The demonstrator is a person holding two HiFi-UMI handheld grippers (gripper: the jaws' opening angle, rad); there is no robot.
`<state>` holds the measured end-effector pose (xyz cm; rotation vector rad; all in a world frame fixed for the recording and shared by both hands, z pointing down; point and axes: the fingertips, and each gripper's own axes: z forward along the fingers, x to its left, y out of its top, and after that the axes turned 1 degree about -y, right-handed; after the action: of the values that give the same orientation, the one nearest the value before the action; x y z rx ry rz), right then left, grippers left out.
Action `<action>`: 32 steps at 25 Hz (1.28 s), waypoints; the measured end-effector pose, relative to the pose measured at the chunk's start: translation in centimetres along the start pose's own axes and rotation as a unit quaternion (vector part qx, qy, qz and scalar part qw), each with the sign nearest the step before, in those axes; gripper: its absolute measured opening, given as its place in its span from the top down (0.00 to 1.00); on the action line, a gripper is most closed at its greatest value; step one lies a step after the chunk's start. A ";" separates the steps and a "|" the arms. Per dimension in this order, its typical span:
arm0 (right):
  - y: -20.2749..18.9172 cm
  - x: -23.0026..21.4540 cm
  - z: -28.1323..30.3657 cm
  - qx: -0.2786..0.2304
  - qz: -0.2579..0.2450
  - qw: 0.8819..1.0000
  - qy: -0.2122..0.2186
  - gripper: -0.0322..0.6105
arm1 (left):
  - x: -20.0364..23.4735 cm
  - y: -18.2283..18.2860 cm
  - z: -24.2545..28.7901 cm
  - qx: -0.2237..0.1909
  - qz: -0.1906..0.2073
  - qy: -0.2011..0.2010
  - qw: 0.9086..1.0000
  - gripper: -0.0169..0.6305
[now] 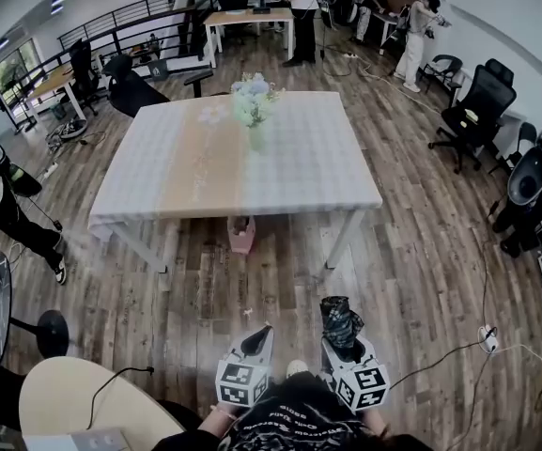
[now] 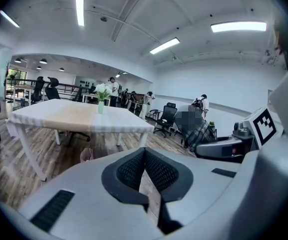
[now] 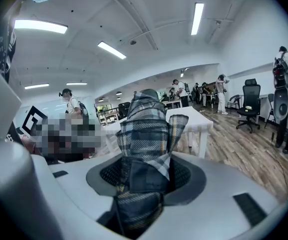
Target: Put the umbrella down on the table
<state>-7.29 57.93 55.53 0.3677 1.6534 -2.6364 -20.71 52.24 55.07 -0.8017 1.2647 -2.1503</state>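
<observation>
A folded dark plaid umbrella [image 1: 340, 316] sticks up from my right gripper [image 1: 342, 334], which is shut on it. In the right gripper view the umbrella [image 3: 146, 126] fills the space between the jaws and hides the pads. My left gripper [image 1: 256, 333] is beside it, shut with nothing in it; its pads [image 2: 134, 169] meet at the tip. The white-clothed table [image 1: 308, 172] stands ahead across the wood floor, well apart from both grippers. On it, near the far middle, is a vase of pale flowers [image 1: 254, 101].
A pink bin [image 1: 241, 234] sits under the table's near edge. Black office chairs [image 1: 477, 101] line the right side. A round table [image 1: 73, 393] is at lower left. A cable and power strip [image 1: 485, 336] lie on the floor at right. People stand at the back.
</observation>
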 end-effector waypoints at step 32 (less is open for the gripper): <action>2.0 -9.2 5.3 0.014 0.002 1.000 0.018 0.62 | -2.6 1.0 10.5 0.013 -0.013 -0.004 1.000 0.95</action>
<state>0.90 51.20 57.81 0.4217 1.6258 -2.6693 -11.34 47.40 57.74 -0.8183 1.2260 -2.1778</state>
